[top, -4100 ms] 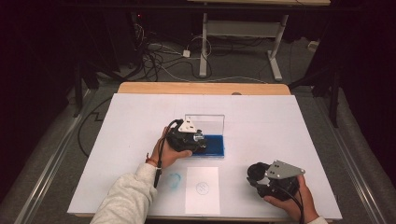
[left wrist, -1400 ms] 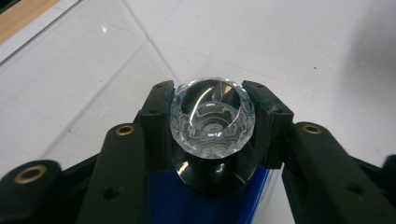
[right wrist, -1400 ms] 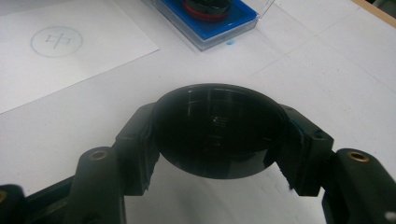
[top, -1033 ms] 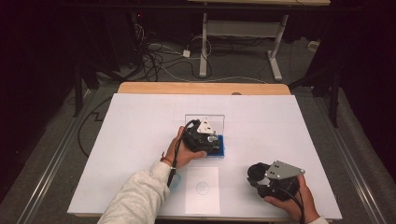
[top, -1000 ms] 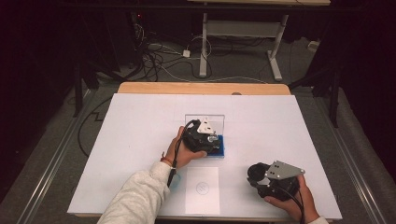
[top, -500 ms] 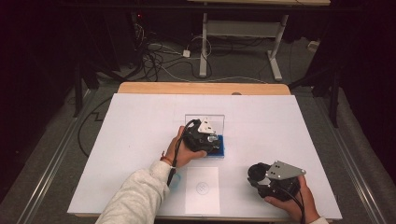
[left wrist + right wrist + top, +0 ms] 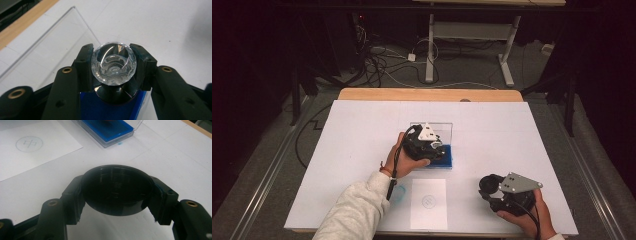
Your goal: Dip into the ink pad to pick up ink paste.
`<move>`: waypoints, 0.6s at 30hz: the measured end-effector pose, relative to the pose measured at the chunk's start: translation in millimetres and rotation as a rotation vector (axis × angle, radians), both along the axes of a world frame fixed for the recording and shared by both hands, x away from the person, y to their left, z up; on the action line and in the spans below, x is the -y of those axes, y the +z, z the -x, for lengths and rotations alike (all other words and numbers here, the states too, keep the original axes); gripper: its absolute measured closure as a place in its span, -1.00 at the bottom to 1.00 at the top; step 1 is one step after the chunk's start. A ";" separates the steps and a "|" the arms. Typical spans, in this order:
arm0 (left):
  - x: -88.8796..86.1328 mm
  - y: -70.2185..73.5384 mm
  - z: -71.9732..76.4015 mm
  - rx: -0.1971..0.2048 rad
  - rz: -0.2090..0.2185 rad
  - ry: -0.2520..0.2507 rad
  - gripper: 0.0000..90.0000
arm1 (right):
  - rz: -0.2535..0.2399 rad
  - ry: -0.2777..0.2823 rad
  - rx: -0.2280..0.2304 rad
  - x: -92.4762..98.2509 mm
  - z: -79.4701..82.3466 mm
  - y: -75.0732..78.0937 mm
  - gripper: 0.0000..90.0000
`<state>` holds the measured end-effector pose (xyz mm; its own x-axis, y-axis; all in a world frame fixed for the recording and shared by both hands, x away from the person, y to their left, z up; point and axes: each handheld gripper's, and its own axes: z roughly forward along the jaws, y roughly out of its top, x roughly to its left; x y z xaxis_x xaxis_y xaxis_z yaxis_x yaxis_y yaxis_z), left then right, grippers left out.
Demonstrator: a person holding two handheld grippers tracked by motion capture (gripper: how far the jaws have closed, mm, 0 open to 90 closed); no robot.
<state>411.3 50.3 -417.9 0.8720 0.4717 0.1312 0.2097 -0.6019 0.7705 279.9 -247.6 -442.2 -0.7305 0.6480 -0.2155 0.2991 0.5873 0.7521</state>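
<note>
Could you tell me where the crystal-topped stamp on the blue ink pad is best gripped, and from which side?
Grip the faceted crystal knob, as the left gripper does: one jaw on each side of its round girth, coming level across the ink pad. The knob bulges above a narrower black base, so the jaws probably seat well at its widest part.

— How does the light fall?
— Bright overhead light whitens the table (image 7: 362, 130), while the floor and room behind sink into near-black.

— Any glare or blur?
— Reflections streak the crystal knob (image 7: 114, 63) and the clear lid (image 7: 50, 42). The black disc (image 7: 117, 190) carries a faint sheen; nearby jaws blur softly.
</note>
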 end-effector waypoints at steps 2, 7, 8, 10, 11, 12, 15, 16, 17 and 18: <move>-5.9 5.7 2.7 0.004 0.023 -0.001 0.23 | -0.001 0.000 0.006 0.2 0.4 0.9 -0.16; -22.9 18.8 12.7 0.039 0.056 0.001 0.23 | -0.014 -0.009 0.013 1.2 1.7 2.5 -0.16; -26.7 21.0 15.0 0.048 0.056 0.001 0.23 | -0.014 -0.008 0.014 1.8 1.9 2.8 -0.16; -35.3 24.4 20.4 0.060 0.072 0.001 0.23 | -0.018 -0.009 0.017 2.6 1.6 3.0 -0.16; -39.3 25.4 22.9 0.060 0.078 0.005 0.23 | -0.018 -0.007 0.018 3.3 1.5 3.2 -0.16; -43.0 26.1 25.7 0.070 0.073 0.008 0.23 | -0.020 -0.009 0.020 3.7 1.5 3.3 -0.16; -52.0 26.3 31.8 0.076 0.060 0.013 0.23 | -0.020 -0.013 0.022 4.0 1.4 3.8 -0.16; -54.8 26.4 33.0 0.074 0.061 0.010 0.23 | -0.025 -0.013 0.023 3.8 1.4 4.0 -0.16; -57.3 26.6 34.2 0.073 0.064 0.013 0.23 | -0.025 -0.013 0.025 3.5 1.4 4.3 -0.16; -59.3 26.9 35.6 0.074 0.063 0.014 0.23 | -0.025 -0.011 0.028 3.5 1.5 4.5 -0.16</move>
<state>375.8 109.6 -391.1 0.8545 0.4929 0.1641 0.1590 -0.5489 0.8206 278.3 -251.1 -437.7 -0.7172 0.6615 -0.2191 0.2844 0.5649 0.7746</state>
